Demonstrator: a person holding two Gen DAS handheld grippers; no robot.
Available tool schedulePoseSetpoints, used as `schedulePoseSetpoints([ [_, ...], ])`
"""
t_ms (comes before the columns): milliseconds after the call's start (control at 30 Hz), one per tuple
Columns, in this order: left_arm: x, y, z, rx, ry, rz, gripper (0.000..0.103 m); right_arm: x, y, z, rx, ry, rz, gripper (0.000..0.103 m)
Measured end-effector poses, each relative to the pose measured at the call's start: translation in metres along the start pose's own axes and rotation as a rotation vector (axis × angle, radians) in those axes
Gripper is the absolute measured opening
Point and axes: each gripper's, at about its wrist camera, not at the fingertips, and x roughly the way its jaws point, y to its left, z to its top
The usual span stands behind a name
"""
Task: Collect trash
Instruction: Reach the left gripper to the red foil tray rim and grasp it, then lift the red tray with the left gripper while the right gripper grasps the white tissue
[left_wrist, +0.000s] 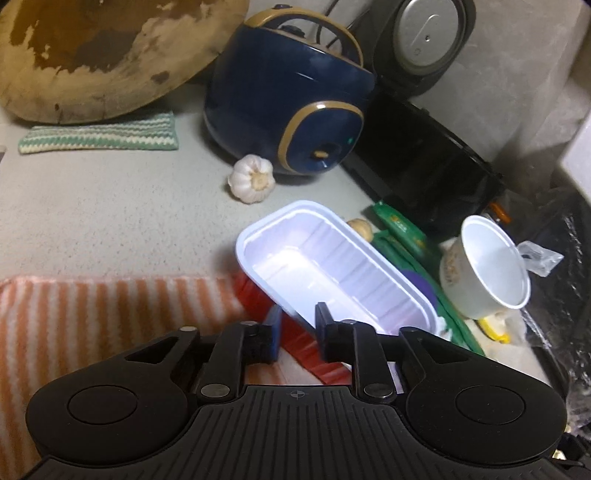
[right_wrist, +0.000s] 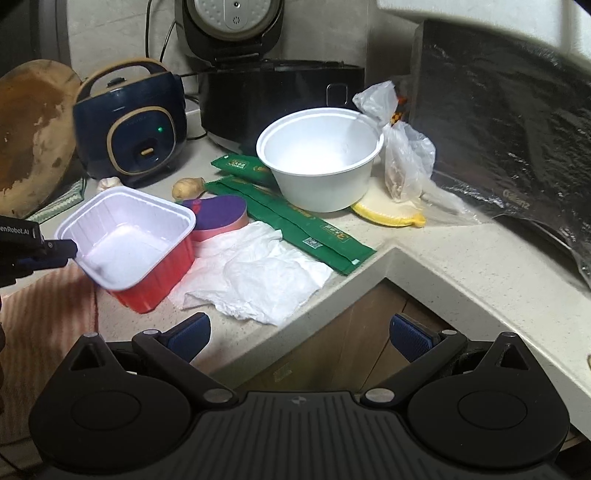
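Left tool (left_wrist: 297, 325) stands open astride the red tray's (left_wrist: 332, 258) near rim.

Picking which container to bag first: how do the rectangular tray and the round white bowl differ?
The tray is rectangular, red outside and white inside; the bowl is round and white all over. The tray sits tipped, with the left gripper at its rim; the bowl stands upright with no gripper on it. The bowl looks deeper, the tray shallower. Both look empty and disposable.

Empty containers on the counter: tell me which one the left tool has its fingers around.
The rectangular tray, red outside and white inside; the left tool straddles its rim. The round white bowl stands untouched.
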Motion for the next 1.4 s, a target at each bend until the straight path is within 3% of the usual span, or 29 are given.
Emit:
schedulePoseSetpoints([
  [200, 0.014, 0.004, 0.011, -0.028, -0.052, 0.121, 0.028, 0.015, 0.006, 0.008, -0.095, -0.014, 0.033, 0.103],
  [267, 0.009, 0.007, 0.011, -0.097, -0.036, 0.117, 0.027, 0.018, 0.002, 0.009, -0.115, -0.033, 0.066, 0.103],
  [367, 0.001, 0.002, 0.003, -0.174, -0.006, 0.033, 0.027, 0.029, -0.011, 0.013, -0.104, -0.024, 0.130, 0.103],
  [533, 0.001, -0.023, -0.009, -0.084, -0.007, 0.064, 0.027, 0.046, -0.022, 0.013, -0.111, -0.050, 0.237, 0.103],
  [733, -0.003, -0.023, -0.012, -0.005, -0.006, 0.141, 0.029, 0.051, -0.013, 0.015, -0.196, -0.091, 0.242, 0.103],
  [933, -0.016, 0.008, -0.004, -0.066, -0.057, 0.209, 0.029, 0.066, 0.008, 0.022, -0.242, -0.051, 0.321, 0.103],
  [1033, -0.020, 0.021, -0.002, -0.119, -0.060, 0.153, 0.027, 0.082, 0.022, 0.026, -0.232, -0.004, 0.354, 0.103],
  [1133, -0.019, 0.023, -0.002, -0.125, -0.037, 0.065, 0.031, 0.096, 0.028, 0.028, -0.210, 0.041, 0.321, 0.103],
  [1400, 0.003, 0.012, -0.002, -0.068, 0.011, 0.060, 0.030, 0.102, 0.025, 0.026, -0.178, 0.070, 0.323, 0.103],
])
